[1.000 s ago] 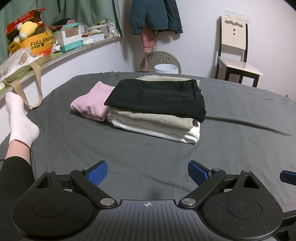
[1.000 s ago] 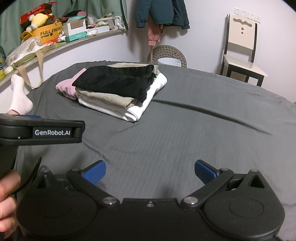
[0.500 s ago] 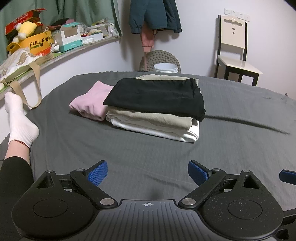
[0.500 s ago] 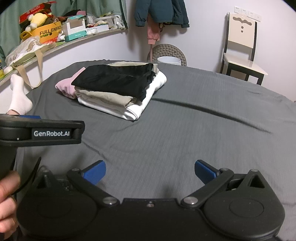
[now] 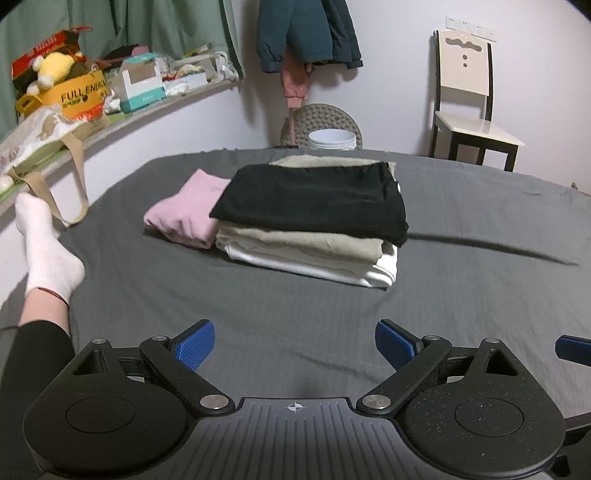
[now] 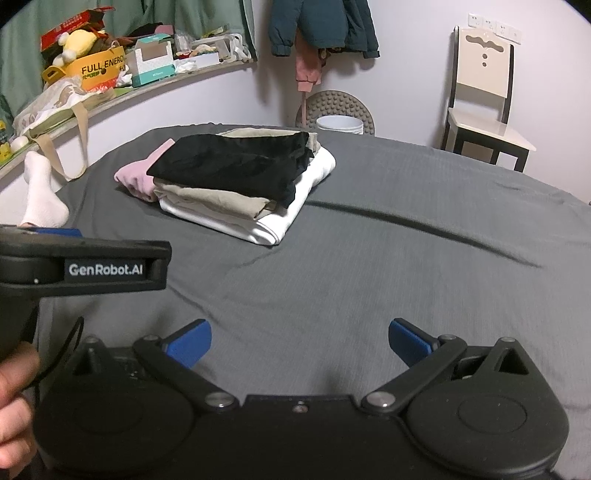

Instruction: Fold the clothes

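A stack of folded clothes lies on the grey bed sheet (image 5: 295,306): a black garment (image 5: 314,199) on top, a beige one (image 5: 295,240) under it, a white one (image 5: 332,267) at the bottom. A folded pink garment (image 5: 184,214) lies against the stack's left side. My left gripper (image 5: 294,345) is open over bare sheet, well short of the stack. My right gripper (image 6: 299,342) is also open, with nothing between its blue pads. The same stack (image 6: 236,173) shows far left in the right wrist view.
A person's leg in a white sock (image 5: 44,254) rests at the bed's left edge. A cluttered shelf (image 5: 110,107) runs along the left wall. A chair (image 5: 469,107), a white bucket (image 5: 332,138) and hanging jackets (image 5: 306,33) stand beyond the bed. A crease (image 6: 424,229) crosses the sheet.
Both grippers stay open and nearly still; the views have shifted only slightly. The clothes have not moved.
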A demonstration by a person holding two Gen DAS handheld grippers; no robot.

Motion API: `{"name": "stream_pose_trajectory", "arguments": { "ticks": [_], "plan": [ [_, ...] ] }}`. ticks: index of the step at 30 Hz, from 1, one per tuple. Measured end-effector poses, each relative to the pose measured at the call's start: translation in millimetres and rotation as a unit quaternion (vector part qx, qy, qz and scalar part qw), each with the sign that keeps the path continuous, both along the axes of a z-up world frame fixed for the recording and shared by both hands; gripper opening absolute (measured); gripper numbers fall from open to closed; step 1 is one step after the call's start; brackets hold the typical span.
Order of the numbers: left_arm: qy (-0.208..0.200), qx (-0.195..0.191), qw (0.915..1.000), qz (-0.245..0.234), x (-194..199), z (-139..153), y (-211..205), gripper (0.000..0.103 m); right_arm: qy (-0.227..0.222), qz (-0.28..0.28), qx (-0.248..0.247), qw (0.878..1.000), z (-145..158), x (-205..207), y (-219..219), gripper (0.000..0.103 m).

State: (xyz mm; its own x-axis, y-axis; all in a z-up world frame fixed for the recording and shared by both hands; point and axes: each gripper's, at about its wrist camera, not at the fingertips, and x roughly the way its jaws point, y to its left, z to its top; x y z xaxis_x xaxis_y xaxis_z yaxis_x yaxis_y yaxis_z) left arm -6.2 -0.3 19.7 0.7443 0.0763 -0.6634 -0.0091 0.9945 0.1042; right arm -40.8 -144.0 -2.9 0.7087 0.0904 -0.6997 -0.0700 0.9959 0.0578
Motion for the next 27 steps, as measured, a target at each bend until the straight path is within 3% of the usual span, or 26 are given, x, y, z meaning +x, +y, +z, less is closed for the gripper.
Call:
{"name": "stream_pose_trajectory", "arguments": {
  "ticks": [5,9,15,19,22,24,27],
  "plan": [
    [-0.009,-0.028,0.9995,0.011,-9.9,27.0,4.1,0.094,-0.013,-0.002,0.003,1.000,8.0,-5.3,-4.2,0.103],
    [-0.018,-0.048,0.9985,0.017,-25.5,65.8,11.4,0.094,-0.028,0.001,-0.005,1.000,11.9,-12.0,-6.7,0.103],
    [-0.067,-0.010,0.9969,0.040,-65.7,170.3,40.7,0.094,-0.047,-0.001,0.006,0.999,22.0,-22.7,-14.3,0.103],
    [-0.106,-0.045,0.9921,0.050,-106.8,244.9,91.2,0.094,-0.053,-0.006,0.010,0.999,24.0,-28.1,-17.9,0.103],
    [-0.136,-0.058,0.9863,0.073,-146.8,284.9,134.1,0.094,-0.055,-0.010,0.007,0.998,23.7,-32.4,-18.9,0.103],
    [-0.147,-0.043,0.9827,0.104,-171.5,304.0,161.6,0.094,-0.054,-0.013,0.006,0.998,23.1,-34.1,-19.3,0.103],
    [-0.147,0.021,0.9756,0.162,-209.2,333.7,201.7,0.094,-0.054,-0.017,0.012,0.998,23.4,-36.6,-21.8,0.103]
  ]
}}
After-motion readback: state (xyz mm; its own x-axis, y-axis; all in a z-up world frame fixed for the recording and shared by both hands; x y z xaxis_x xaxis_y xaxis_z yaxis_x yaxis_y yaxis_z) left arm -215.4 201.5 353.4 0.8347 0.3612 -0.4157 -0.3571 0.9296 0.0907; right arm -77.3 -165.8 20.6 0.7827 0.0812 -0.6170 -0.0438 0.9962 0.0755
